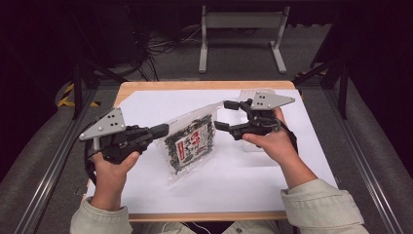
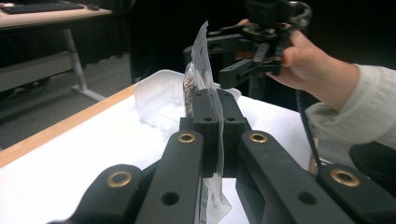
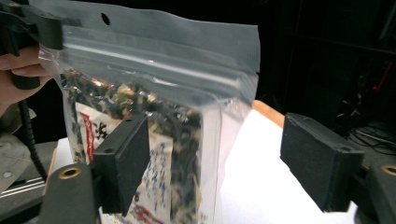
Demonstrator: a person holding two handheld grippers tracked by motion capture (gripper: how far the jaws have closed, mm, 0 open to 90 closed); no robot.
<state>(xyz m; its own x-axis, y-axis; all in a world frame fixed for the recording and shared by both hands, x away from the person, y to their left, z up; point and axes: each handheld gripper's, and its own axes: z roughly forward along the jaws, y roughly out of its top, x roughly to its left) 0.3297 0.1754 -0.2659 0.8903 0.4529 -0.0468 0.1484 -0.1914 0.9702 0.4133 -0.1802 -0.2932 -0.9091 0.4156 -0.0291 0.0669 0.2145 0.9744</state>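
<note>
High view shows a clear, crinkly plastic pouch (image 1: 191, 144) with a printed label and dark flaky contents, held up off the white sheet (image 1: 243, 180). Left gripper (image 1: 161, 130) points level toward the right, its black jaws clamped flat on the pouch's edge. Right gripper (image 1: 223, 115) faces it, just beside the pouch's far edge, jaws spread and gripping nothing.

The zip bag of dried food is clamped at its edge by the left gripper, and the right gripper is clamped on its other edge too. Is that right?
Not quite. The left gripper does clamp the zip bag, but the right gripper is not clamped on it: the right gripper view shows its jaws standing wide open, with the bag's edge between them and untouched.
</note>
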